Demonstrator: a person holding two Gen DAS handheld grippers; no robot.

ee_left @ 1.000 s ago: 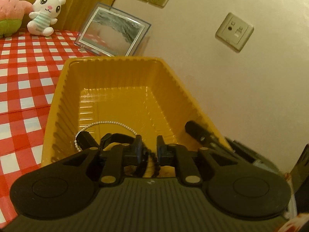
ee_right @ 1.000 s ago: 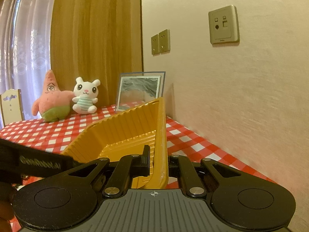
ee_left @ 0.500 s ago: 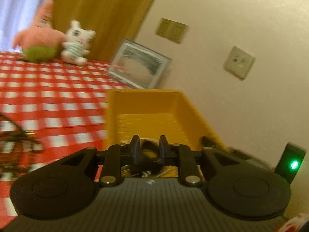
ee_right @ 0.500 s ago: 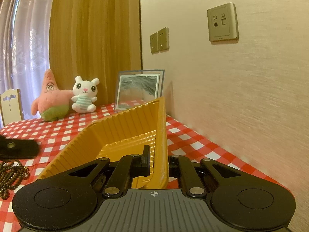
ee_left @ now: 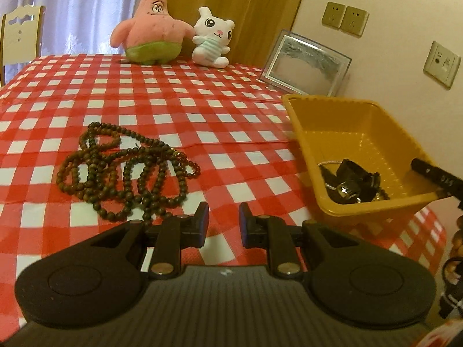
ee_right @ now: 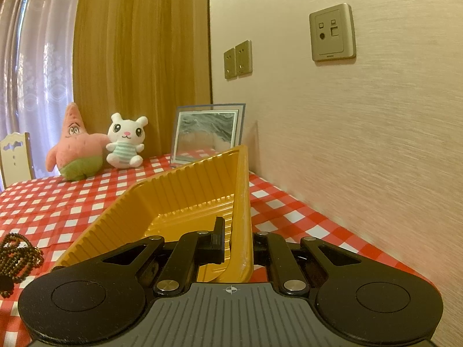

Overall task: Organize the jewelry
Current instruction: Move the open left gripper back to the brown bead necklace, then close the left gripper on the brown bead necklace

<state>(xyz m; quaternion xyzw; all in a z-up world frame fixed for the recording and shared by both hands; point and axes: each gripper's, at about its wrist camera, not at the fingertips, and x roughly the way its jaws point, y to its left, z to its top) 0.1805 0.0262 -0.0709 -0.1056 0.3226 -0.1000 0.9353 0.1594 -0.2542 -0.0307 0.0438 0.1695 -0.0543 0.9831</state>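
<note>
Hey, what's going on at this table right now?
Someone is sorting jewelry with two handheld tools. The right tool is clamped on the wall of the yellow tray, tilting it. A black watch and a thin silver chain already lie in the tray. The left tool is open and empty above the checkered tablecloth, beside a tangled brown bead necklace that is not yet in the tray.
</note>
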